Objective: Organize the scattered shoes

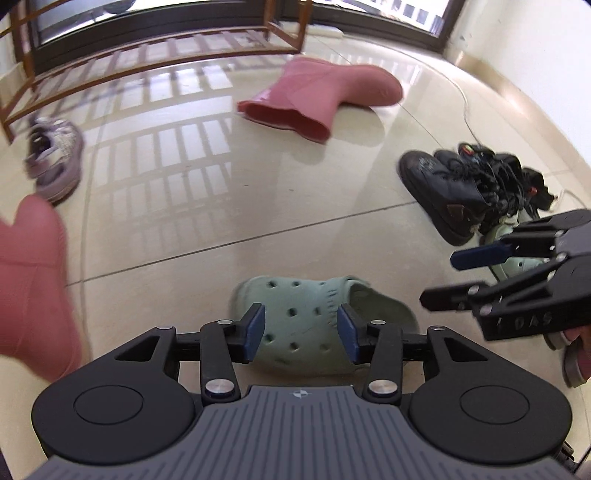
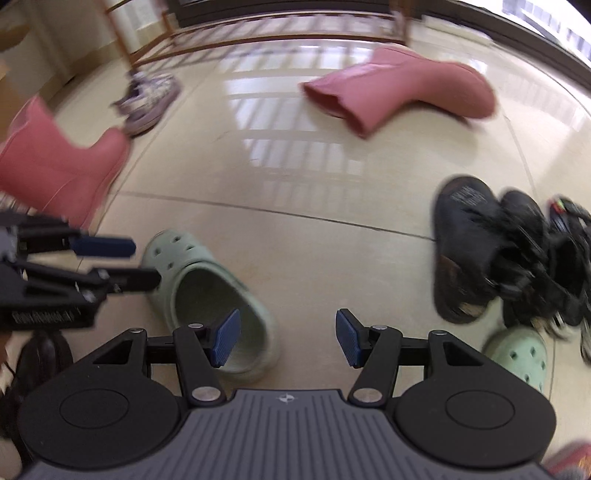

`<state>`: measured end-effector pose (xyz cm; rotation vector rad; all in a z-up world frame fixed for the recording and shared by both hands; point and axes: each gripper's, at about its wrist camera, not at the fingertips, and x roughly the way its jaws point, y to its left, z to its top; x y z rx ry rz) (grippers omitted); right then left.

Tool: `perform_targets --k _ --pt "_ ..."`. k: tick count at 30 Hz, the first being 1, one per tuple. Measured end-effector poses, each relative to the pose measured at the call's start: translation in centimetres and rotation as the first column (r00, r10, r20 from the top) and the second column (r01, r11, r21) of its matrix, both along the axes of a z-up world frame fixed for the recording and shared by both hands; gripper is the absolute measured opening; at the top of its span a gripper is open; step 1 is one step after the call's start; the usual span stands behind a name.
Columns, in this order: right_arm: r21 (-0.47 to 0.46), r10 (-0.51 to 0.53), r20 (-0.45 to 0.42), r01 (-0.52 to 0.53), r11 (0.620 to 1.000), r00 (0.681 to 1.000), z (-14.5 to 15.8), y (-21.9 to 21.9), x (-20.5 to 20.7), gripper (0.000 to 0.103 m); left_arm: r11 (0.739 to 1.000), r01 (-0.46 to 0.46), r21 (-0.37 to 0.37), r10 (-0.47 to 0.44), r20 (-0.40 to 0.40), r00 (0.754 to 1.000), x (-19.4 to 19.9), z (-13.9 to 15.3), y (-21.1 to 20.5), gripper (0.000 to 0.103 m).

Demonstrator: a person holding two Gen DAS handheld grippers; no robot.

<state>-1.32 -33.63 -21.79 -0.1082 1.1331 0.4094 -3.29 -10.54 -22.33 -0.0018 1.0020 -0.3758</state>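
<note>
Centrally, bare floor [image 2: 314,177] separates both open tongs, left [image 1: 301,334] over a green clog [image 1: 314,321], right [image 2: 287,338] beside it, from the far rack [image 1: 147,55]. Only the right view shows a second clog [image 2: 521,356] near right.

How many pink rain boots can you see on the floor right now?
2. One pink boot lies on its side near the wooden shoe rack; the other pink boot is at the left, beyond the left gripper. More may be out of view.

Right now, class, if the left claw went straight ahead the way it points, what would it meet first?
The green clog. It lies on the floor right beyond the open left claw, framed between its blue pads. Depth is unclear, so I cannot tell how close they are.
</note>
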Motion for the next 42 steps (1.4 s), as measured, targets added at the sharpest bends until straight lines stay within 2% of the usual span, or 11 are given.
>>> perform_targets --k 3,5,8,14,17,22,27,31,33,37,42 --pt "0.008 0.066 -0.009 -0.066 0.998 0.998 -0.3 1.3 0.0 0.065 0.999 -0.044 0.006 0.044 -0.003 0.999 -0.1 0.3 1.4 0.048" --pt "0.036 0.096 -0.018 -0.095 0.995 0.995 -0.4 2.0 0.2 0.075 0.997 -0.075 0.004 0.075 -0.008 0.997 0.2 0.3 2.2 0.048" --pt "0.052 0.149 -0.009 -0.148 0.988 0.989 -0.6 3.2 0.3 0.084 0.994 -0.108 0.001 0.108 -0.015 0.994 0.5 0.3 2.9 0.048" --pt "0.009 0.273 0.014 -0.273 0.962 0.962 -1.1 5.2 0.4 0.088 0.992 -0.125 -0.004 0.125 -0.023 0.992 0.5 0.3 3.6 0.048" --pt "-0.038 0.351 0.031 -0.35 0.936 0.936 -1.6 6.1 0.5 0.09 0.992 -0.127 -0.005 0.127 -0.018 0.992 0.2 0.4 3.7 0.049" --pt "-0.104 0.498 0.06 -0.491 0.865 0.865 -2.6 7.7 0.8 0.094 0.987 -0.158 -0.01 0.158 -0.037 0.987 0.3 0.0 4.4 0.05" --pt "-0.156 0.578 0.049 -0.566 0.81 0.814 -3.9 8.7 1.3 0.094 0.983 -0.181 -0.014 0.18 -0.055 0.982 0.3 -0.3 4.9 0.05" --pt "-0.166 0.608 0.04 -0.594 0.787 0.793 -4.5 9.1 1.4 0.092 0.983 -0.186 -0.015 0.184 -0.071 0.98 0.3 -0.5 5.0 0.05" --pt "-0.16 0.604 0.049 -0.591 0.791 0.795 -4.6 9.1 1.2 0.086 0.982 -0.188 -0.016 0.187 -0.077 0.979 0.4 -0.6 5.0 0.05" --pt "-0.122 0.555 0.07 -0.545 0.83 0.829 -4.5 8.6 1.1 0.077 0.981 -0.196 -0.011 0.194 -0.08 0.978 0.4 -0.6 5.1 0.05" --pt "-0.08 0.363 0.067 -0.358 0.93 0.929 -3.1 6.0 1.1 0.075 0.981 -0.193 -0.008 0.192 -0.072 0.979 0.3 -0.5 4.9 0.05"
